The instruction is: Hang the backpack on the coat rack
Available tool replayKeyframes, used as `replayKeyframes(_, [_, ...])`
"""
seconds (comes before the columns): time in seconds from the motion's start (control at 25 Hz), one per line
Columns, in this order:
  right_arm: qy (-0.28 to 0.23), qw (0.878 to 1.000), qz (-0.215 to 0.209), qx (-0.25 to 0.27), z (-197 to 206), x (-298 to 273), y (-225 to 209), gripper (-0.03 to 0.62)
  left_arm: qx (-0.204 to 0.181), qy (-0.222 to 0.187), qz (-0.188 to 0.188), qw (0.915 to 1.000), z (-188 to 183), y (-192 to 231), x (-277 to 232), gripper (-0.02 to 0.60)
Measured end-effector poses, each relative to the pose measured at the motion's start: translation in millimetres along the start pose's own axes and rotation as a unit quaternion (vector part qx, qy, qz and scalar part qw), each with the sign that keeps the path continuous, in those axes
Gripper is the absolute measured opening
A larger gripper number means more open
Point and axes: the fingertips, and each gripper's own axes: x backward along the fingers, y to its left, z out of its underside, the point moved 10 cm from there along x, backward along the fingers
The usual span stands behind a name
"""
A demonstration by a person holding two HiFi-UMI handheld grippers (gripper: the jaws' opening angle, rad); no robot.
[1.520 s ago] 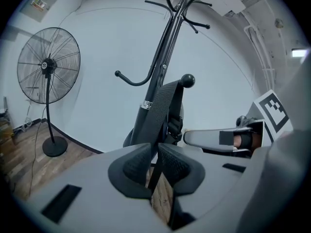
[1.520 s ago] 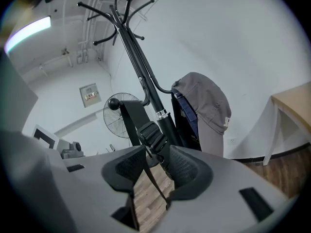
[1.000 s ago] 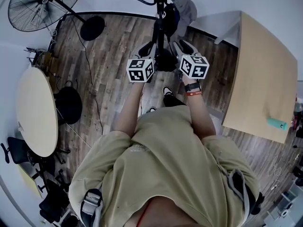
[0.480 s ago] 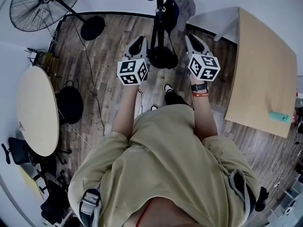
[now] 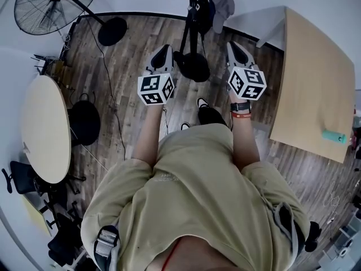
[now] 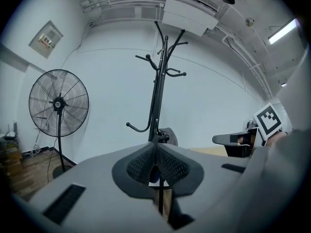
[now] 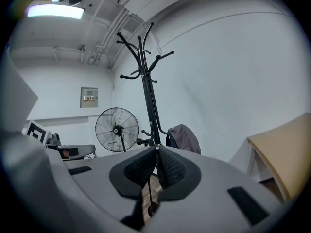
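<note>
The grey and black backpack (image 5: 216, 5) hangs on a low hook of the black coat rack (image 5: 192, 21), apart from both grippers. It shows beside the pole in the left gripper view (image 6: 168, 134) and the right gripper view (image 7: 184, 139). My left gripper (image 5: 162, 51) is left of the rack's round base (image 5: 193, 67), and its pads (image 6: 171, 165) meet with nothing between them. My right gripper (image 5: 233, 46) is right of the base. Its jaws are closing, its pads (image 7: 171, 167) touch at the tip, and they hold nothing. Both grippers point at the rack (image 6: 156, 91) (image 7: 146, 96).
A standing fan (image 5: 56, 3) is at the back left, with its cable across the wooden floor. A round table (image 5: 42, 130) and a dark bag (image 5: 83, 123) are on the left. A wooden desk (image 5: 316, 83) fills the right side. Black chairs stand near the bottom left.
Both grippers have drawn back from the rack, risen and spread apart to either side of its base. Their jaws, spread a second ago, have come together. The backpack stays on the hook.
</note>
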Motion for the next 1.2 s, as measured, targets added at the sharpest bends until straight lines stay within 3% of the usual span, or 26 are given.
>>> replayKeyframes(0.76, [-0.004,1.000,-0.002,0.015,-2.8,1.8,1.8,0.015,-0.003,-0.002,0.021,0.9998,-9.8,-9.2,-5.9,0.028])
replayKeyframes(1.2, [0.018,0.999,-0.024,0.017,3.2,-22.6,1.6,0.015,0.028,0.021,0.025,0.9991,4.9,0.0,-16.1,0.025])
